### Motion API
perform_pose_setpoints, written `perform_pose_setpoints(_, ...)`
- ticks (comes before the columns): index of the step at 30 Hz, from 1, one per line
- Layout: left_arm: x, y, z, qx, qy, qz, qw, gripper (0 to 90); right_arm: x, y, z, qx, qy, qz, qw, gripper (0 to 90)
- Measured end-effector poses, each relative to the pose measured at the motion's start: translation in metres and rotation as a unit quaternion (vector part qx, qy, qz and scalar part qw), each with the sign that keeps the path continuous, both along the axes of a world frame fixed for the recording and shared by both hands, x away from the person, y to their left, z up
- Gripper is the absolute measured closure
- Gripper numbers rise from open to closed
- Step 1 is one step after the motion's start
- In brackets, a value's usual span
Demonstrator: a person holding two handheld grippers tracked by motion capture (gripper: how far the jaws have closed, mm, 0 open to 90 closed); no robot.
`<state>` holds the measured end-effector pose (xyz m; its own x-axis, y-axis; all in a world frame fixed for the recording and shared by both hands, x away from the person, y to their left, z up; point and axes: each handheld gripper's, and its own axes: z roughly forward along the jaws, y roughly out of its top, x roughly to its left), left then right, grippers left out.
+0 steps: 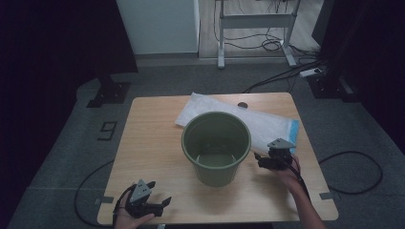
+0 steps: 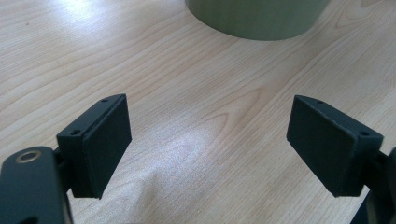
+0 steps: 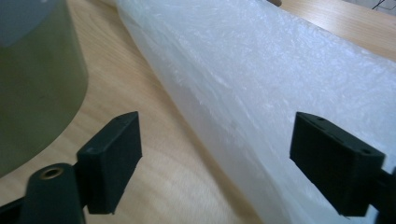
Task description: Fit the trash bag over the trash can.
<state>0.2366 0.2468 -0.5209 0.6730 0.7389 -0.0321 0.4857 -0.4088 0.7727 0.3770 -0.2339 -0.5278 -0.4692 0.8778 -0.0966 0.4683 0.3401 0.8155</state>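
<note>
Round olive-green plastic bin (image 1: pixel 216 145) stands upright and empty at the middle of the light wooden table (image 1: pixel 148 143); everything else is placed off it. Behind the bin and running out to its right lies a flat, folded translucent white plastic bag (image 1: pixel 267 123) with a blue strip at the right end, part of it tucked behind the bin's rim. Judged job: line the bin with that bag.

Right gripper (image 1: pixel 268 160) sits just right of the bin, low over the table, jaws spread wide and holding nothing. In the right gripper view its jaws straddle the bag's near edge (image 3: pixel 243 116), the bin wall (image 3: pixel 32 88) close on the left, so it looks lined up to pinch the bag's edge.

Left gripper (image 1: pixel 152 202) is well in front-left of the bin near the table's front edge, also wide open and empty. In the left gripper view the jaws frame bare wood, the bin's base (image 2: pixel 257 18) farther ahead. Likely parked there so as not to block the right hand.

Room: bare table left and front of the bin. Right of the bin it's tight, between bin wall and bag. The bag's blue end lies close to the table's right edge, so a pull there could drag it off.
</note>
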Motion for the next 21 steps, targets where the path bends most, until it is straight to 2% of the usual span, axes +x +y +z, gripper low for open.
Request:
perform_pose_setpoints(3,0.000,0.000,0.000,0.000,0.001,0.001,1.0000,13.7,0.016,0.006,-0.007,-0.016,0.012,0.003,0.9998,18.4)
perform_pose_setpoints(6,0.000,0.003,-0.001,-0.001,0.002,0.004,1.0000,13.7,0.022,0.010,-0.009,-0.020,0.008,0.002,0.9998,21.1)
perform_pose_setpoints(7,0.000,0.003,-0.001,-0.001,0.002,0.005,1.0000,13.7,0.029,0.014,-0.010,-0.023,0.012,0.002,0.9997,21.3)
perform_pose_setpoints(10,0.001,0.006,-0.002,-0.002,0.003,0.008,1.0000,13.8,0.035,0.018,-0.011,-0.024,0.018,0.006,0.9995,23.1)
perform_pose_setpoints(11,0.001,0.007,-0.002,-0.002,0.004,0.008,1.0000,13.9,0.037,0.019,-0.012,-0.021,0.013,0.007,0.9997,25.5)
perform_pose_setpoints(13,0.001,0.009,-0.002,-0.001,0.005,0.008,1.0000,13.9,0.041,0.021,-0.013,-0.014,0.023,0.008,0.9996,26.4)
perform_pose_setpoints(15,0.002,0.010,-0.003,-0.002,0.007,0.008,0.9999,14.0,0.045,0.026,-0.017,-0.026,0.033,0.017,0.9990,32.2)
perform_pose_setpoints(19,0.002,0.012,-0.003,-0.003,0.007,0.011,0.9999,14.0,0.047,0.028,-0.019,-0.030,0.039,0.021,0.9986,39.8)
perform_pose_setpoints(20,0.002,0.012,-0.003,-0.003,0.008,0.011,0.9999,14.0,0.047,0.029,-0.020,-0.033,0.043,0.017,0.9984,42.3)
perform_pose_setpoints(21,0.002,0.012,-0.004,-0.002,0.008,0.011,0.9999,14.0,0.048,0.027,-0.020,-0.029,0.047,0.010,0.9984,48.4)
